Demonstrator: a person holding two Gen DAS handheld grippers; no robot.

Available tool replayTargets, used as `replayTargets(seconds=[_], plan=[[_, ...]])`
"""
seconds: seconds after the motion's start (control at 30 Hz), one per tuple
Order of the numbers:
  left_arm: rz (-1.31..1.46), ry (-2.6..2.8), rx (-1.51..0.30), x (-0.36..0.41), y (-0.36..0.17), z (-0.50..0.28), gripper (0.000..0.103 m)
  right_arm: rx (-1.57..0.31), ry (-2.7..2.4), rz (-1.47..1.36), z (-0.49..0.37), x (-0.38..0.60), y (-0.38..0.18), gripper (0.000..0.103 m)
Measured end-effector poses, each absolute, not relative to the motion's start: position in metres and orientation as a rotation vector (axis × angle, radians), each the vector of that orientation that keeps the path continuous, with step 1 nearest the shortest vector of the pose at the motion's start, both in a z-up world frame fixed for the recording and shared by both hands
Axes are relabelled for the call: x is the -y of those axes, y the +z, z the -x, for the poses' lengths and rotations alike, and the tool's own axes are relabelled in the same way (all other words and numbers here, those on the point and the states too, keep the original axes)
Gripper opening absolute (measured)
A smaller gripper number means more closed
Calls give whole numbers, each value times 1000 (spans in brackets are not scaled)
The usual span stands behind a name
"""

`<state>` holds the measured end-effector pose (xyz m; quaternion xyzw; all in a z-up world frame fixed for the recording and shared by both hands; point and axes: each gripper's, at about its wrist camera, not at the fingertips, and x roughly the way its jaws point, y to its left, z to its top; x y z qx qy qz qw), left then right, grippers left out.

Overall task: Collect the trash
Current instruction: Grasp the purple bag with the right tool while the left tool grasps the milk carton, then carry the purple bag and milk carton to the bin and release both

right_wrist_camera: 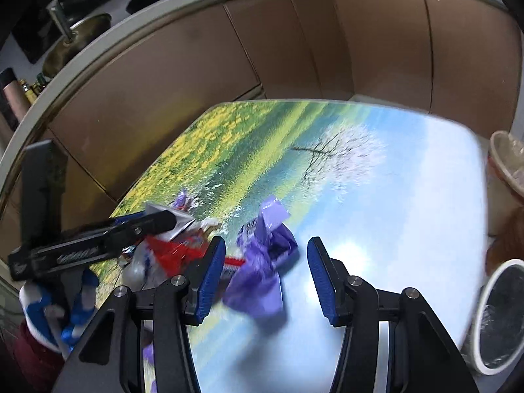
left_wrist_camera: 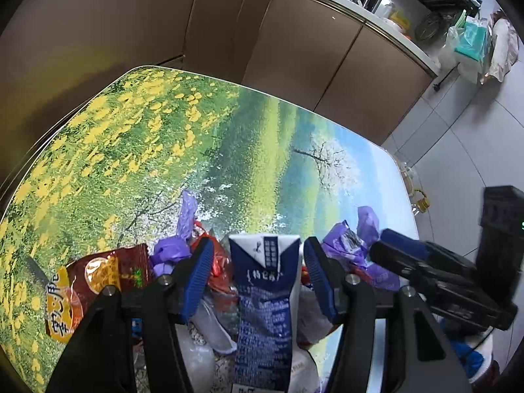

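Blue milk carton [left_wrist_camera: 265,298] between the open left tool's [left_wrist_camera: 258,278] pads.

Both wrist views angled down, close over landscape-print table [left_wrist_camera: 203,150], sharing purple wrapper [right_wrist_camera: 262,262], facing cabinets [right_wrist_camera: 327,49]

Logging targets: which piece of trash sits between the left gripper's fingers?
The blue-and-white milk carton, upright between the left gripper fingers; the brown snack wrapper and purple wrappers lie outside them.

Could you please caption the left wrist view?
Open left gripper straddles a blue milk carton amid wrappers on the landscape-print table.
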<state>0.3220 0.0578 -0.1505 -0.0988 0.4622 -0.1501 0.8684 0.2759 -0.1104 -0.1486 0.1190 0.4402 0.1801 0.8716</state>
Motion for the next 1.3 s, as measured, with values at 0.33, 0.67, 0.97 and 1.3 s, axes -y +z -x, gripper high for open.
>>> replayTargets(seconds=[0.33,0.67,0.97,1.3], plan=[[223,-329,-922,-63,-140,-316,34,-932,410,-284,-287,108,-162,35],[187,-292,-799,-65,-73,-282,34,-771,432,-317,-241,139,-102,31],[102,-470,-760,39,-34,-270,34,-673,308,-340,-188,224,-79,31],[44,-724,-851,262,-80,-302,34,-720,-146,-362,-142,389,-135,31]])
